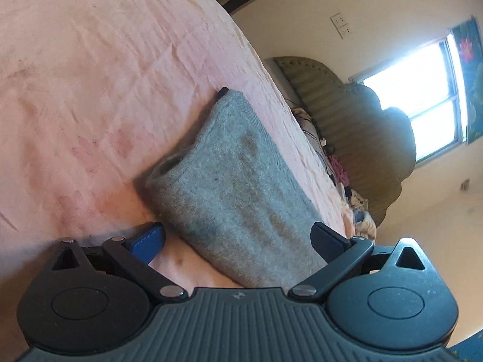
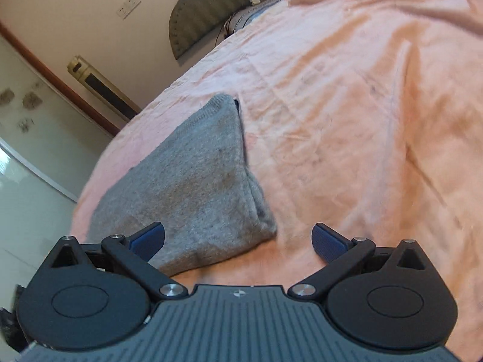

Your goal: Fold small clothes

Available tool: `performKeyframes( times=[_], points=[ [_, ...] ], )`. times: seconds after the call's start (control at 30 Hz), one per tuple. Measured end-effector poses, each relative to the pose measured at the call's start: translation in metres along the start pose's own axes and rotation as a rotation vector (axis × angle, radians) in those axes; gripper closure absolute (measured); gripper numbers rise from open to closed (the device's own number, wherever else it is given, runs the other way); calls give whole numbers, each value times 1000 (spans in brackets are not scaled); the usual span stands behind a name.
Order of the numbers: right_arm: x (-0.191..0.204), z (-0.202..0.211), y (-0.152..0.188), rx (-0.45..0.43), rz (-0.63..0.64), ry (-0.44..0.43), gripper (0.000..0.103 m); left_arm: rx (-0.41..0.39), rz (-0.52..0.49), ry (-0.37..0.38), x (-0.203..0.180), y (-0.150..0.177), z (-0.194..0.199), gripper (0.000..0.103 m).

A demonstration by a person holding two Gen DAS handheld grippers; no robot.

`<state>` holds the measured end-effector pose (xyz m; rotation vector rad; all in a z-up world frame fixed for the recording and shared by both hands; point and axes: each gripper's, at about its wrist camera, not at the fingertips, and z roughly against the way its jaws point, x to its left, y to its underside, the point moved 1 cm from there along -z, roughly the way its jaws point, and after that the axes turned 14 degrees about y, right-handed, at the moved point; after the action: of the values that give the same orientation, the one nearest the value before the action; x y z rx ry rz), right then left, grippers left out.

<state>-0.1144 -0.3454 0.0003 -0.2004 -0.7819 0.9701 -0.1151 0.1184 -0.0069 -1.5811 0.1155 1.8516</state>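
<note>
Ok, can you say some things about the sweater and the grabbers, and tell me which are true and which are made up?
1. The grey knit sweater lies folded on the pink bedsheet. True.
2. The left gripper is squeezing the sweater. False: its jaws are wide open and hold nothing.
3. The right gripper is open. True.
4. The sweater hangs on the padded headboard. False: it rests on the bed, apart from the headboard.
5. A window lets in bright light. True.
</note>
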Motion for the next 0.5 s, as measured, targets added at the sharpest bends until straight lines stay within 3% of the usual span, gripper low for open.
performKeyframes(
  times=[0.1,0.2,0.23,0.27,0.3,0.33,0.37,0.4,0.5],
  points=[
    [17,-14,1,29,23,-36,0,-3,101,64,4,-8,-17,0],
    [31,-28,-4,33,53,-51,0,-22,85,35,-1,-10,-32,0],
    [33,-31,-6,25,54,-47,7,-32,75,19,-3,-10,-35,1],
    [33,-32,-7,19,52,-43,23,-39,70,3,-4,-10,-37,2],
    [29,-33,-10,24,42,-41,40,-42,64,-20,-4,-10,-38,10],
    [26,-37,-12,49,27,-41,82,-38,53,-46,-4,-11,-39,36],
    [21,-37,-14,55,17,-39,89,-19,51,-76,-2,-12,-41,60],
    [19,-33,-15,39,24,-56,89,4,62,-100,1,-13,-43,100],
    [20,-9,-20,-14,46,-87,90,-53,31,-115,-2,-16,-27,97]
  ],
)
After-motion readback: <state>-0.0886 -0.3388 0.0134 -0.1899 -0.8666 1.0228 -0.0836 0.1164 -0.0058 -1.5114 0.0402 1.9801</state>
